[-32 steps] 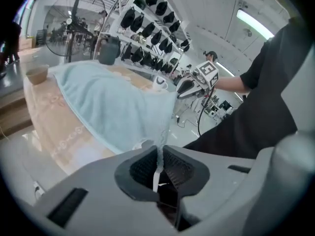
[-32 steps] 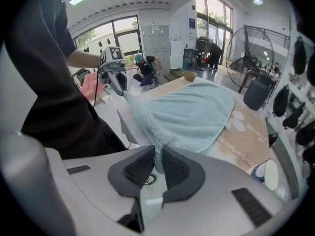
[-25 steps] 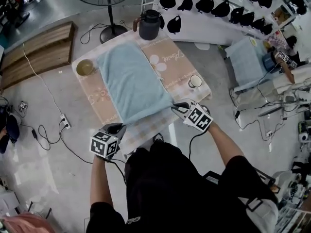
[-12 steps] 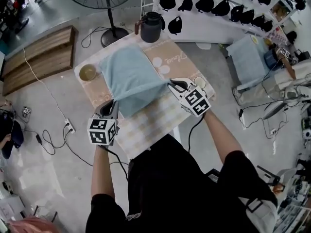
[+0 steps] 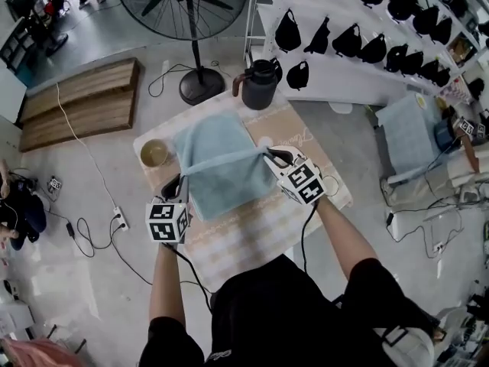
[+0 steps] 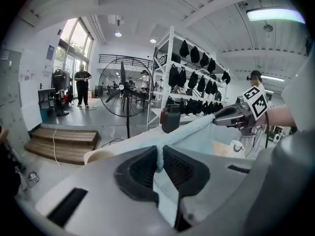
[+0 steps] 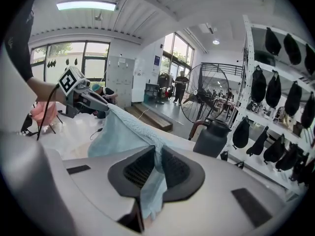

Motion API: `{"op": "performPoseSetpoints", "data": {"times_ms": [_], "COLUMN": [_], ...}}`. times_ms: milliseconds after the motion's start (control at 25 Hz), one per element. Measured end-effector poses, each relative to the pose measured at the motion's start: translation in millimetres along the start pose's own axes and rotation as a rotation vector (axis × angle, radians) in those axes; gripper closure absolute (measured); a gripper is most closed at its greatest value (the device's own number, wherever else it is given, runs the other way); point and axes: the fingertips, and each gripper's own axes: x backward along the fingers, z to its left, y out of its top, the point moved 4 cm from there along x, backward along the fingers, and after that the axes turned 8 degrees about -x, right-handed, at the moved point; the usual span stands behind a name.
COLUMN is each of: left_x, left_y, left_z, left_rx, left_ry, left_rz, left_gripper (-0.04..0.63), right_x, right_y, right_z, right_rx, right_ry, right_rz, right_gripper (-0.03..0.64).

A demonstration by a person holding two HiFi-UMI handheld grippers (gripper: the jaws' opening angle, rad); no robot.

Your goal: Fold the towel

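The left gripper's [image 6: 160, 162] jaws are almost together, clamped on one corner of the light blue towel [image 5: 225, 176], a thin fold of cloth pinched between the pads. The right gripper's [image 7: 158, 167] jaws stand likewise, nearly closed on the other near corner. Between them the towel's edge runs taut, raised above the surface [image 5: 263, 232]. From that edge the cloth hangs down to the far part lying flat mid-surface. A bowl [image 5: 153, 153] sits near the surface's left edge, just beside the towel. A dark jug [image 5: 260, 85] stands at the far edge.
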Motion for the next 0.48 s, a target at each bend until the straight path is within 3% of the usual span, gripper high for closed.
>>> {"op": "performPoseSetpoints", "data": {"times_ms": [240,480], "left_x": [-51.6,-103.3], "left_y": [8.4,19.4], "left_z": [31.4,63.2], "left_rx": [-0.015,0.017], "left_ry": [0.045,0.075], "left_rz": [0.045,0.069], "left_gripper": [0.557,0.557], "right_x": [-55.6,-106.8], "right_y": [10.8,21.0], "right_z": [-39.0,-78.3], "right_rx": [-0.036,-0.073], "right_ry": [0.028,0.046], "right_rz": [0.01,0.006], "right_gripper": [0.571,0.571]}}
